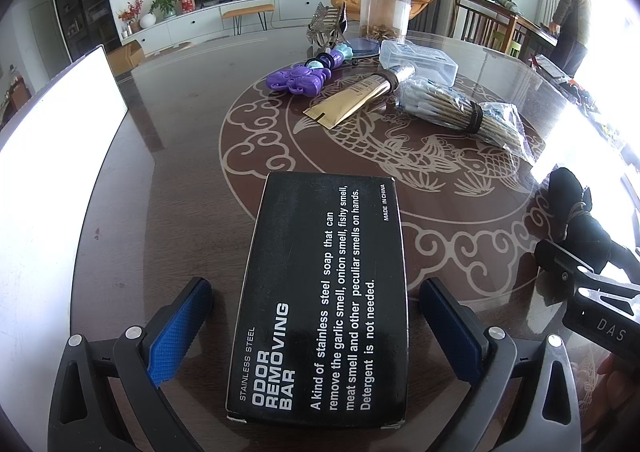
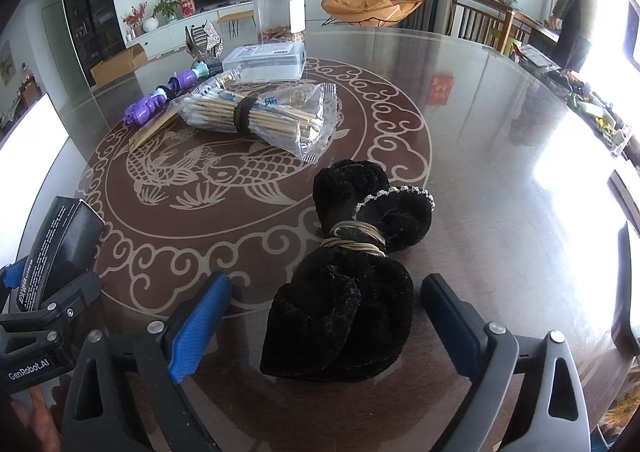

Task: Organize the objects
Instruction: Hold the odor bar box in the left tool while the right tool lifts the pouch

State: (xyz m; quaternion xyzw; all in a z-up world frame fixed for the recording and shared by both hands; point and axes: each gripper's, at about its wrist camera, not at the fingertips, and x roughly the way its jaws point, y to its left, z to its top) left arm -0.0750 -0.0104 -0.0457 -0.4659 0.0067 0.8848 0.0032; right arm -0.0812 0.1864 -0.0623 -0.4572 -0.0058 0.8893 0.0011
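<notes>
Black box: the "odor removing bar" carton (image 1: 320, 292) is seen lying flat on the glass-topped table (image 1: 180, 172), between the fingers of the left gripper (image 1: 316, 328); in the right wrist view it appears raised at the near end, so whether it is lifted cannot be told
Left fingers: held apart, with a gap to each long side of the box; no contact is seen
Box handling: judged stiff and light cardboard, smooth-faced; a hold across the two long sides is suggested, with moderate squeeze so the walls are not crushed
Black velvet bundle: a soft tied roll (image 2: 352, 276) is seen on the table between the fingers of the right gripper (image 2: 324, 328)
Right fingers: spread wide, clear of the cloth on both sides
Bundle handling: judged soft and compressible, unlikely to slip; the wider near end is within reach
Surroundings: cotton swab packet (image 2: 256, 116), gold tube (image 1: 352, 100), purple toy (image 1: 300, 78), clear lidded box (image 2: 264, 62) and tall jar (image 2: 280, 12) are grouped farther off, well apart from both grippers
Obstruction: none is seen near either thing; the two grippers are close to each other
</notes>
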